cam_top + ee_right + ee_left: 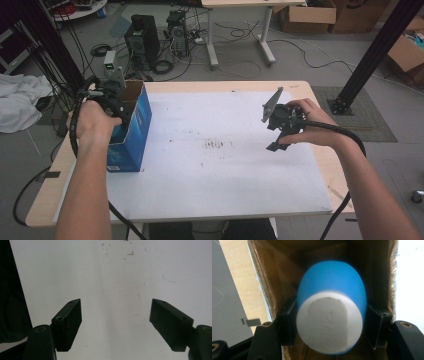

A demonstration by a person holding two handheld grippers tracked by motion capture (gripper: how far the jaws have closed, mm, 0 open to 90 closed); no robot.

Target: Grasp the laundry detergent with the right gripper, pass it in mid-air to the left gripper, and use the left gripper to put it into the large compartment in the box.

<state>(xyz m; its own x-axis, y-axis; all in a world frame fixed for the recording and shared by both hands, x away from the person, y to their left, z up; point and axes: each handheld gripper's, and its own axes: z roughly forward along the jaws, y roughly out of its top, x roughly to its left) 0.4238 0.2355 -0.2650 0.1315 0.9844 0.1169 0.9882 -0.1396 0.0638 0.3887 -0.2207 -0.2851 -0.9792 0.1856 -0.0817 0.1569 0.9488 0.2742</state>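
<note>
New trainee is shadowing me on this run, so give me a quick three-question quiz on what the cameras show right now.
1. True or false: the left gripper is clamped on a blue and white object.
2. Where does that object sit? A) inside the blue box B) on the white mat C) on the floor
3. How do the right gripper jaws stand?

Key: 1 true; 2 A; 3 open, nothing between them.

bg: PC towers [142,40] on floor | cardboard boxes [306,17] | white cloth [17,100] far left
</note>
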